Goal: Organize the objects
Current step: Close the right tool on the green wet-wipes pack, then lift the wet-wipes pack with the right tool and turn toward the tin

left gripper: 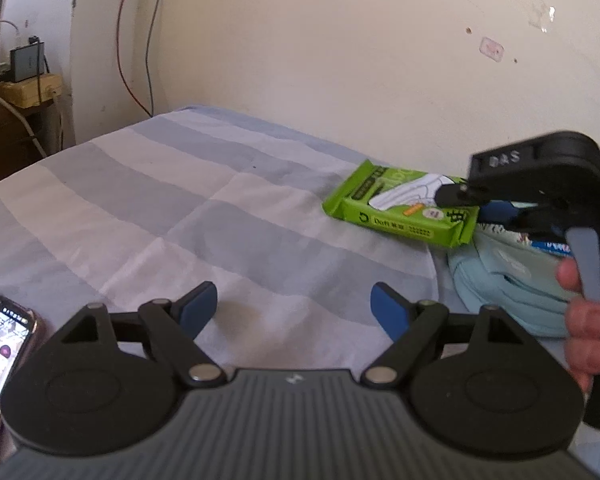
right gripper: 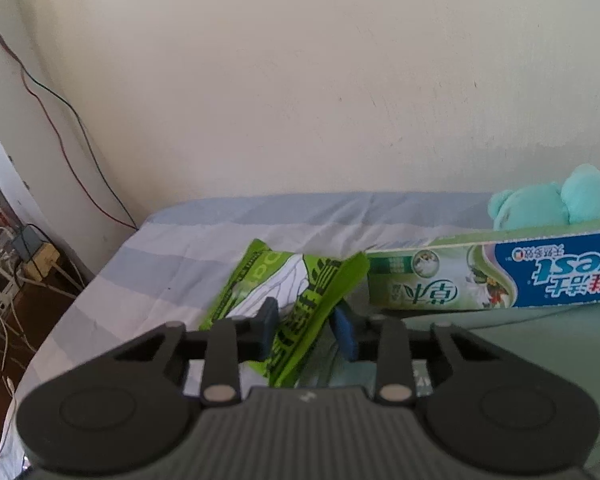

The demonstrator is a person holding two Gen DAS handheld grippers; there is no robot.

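The right gripper (right gripper: 306, 330) is clamped on the near end of the green packet (right gripper: 278, 304), which lies just left of the toothpaste box (right gripper: 496, 276) on the striped bedsheet (right gripper: 180, 264). With only 1 crumpled edge pinched, the slick wrapper could slide free or tear on lifting. The left gripper (left gripper: 294, 310) hovers with its 2 fingers apart, empty, well left of that box.

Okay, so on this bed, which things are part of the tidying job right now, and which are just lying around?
In the job:
- green packet, pinched at its edge by the right gripper
- toothpaste box, beside it
- left gripper, open and empty

Lying about:
- phone
- teal plush toy
- light blue fabric
- striped bedsheet
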